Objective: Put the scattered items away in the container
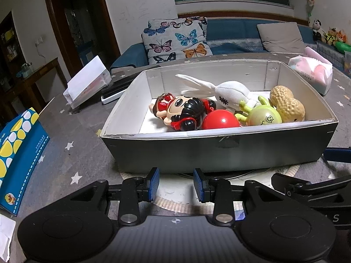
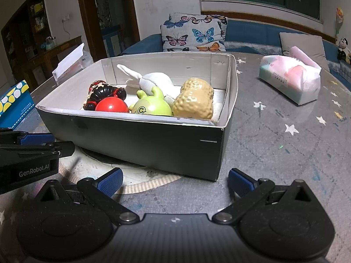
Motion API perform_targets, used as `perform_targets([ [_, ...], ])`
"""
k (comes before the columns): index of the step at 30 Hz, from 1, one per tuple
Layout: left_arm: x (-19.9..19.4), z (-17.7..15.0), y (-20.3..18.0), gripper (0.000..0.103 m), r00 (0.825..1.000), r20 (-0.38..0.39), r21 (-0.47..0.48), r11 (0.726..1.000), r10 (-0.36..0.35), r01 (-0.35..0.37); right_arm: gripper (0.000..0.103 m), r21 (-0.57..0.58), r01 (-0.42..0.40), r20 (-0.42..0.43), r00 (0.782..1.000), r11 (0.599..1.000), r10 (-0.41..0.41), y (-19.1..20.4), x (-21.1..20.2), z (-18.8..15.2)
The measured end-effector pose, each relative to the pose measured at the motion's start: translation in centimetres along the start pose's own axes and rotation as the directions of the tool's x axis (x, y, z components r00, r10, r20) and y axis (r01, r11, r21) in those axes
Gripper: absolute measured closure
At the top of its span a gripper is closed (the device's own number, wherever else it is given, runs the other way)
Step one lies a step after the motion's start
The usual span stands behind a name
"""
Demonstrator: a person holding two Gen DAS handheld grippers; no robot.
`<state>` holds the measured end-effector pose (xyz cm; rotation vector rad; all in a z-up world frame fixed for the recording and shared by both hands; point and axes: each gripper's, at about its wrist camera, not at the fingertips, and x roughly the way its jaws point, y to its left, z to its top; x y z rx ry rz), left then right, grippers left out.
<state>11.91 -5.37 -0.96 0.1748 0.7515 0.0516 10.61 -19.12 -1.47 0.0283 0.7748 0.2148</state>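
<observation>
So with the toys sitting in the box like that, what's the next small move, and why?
Probably just draw both tongs back and stop: the doll, red ball, white plush, green toy and peanut all lie inside the box, and the left tongs and right tongs are open, holding nothing.

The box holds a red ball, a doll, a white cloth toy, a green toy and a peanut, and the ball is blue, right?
Not quite: the ball in the box is red, not blue, as the left wrist view shows. The doll, white cloth toy, green toy and peanut are there.
</observation>
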Motion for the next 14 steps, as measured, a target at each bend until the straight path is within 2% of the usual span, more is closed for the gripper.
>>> perform_targets([
  [14,-0.06,0.22,0.15,0.067,1.0,0.016,-0.005,1.0,0.007,-0.007,0.0,0.002,-0.002,0.0,1.0,1.0,0.002,0.1,0.1,0.07],
])
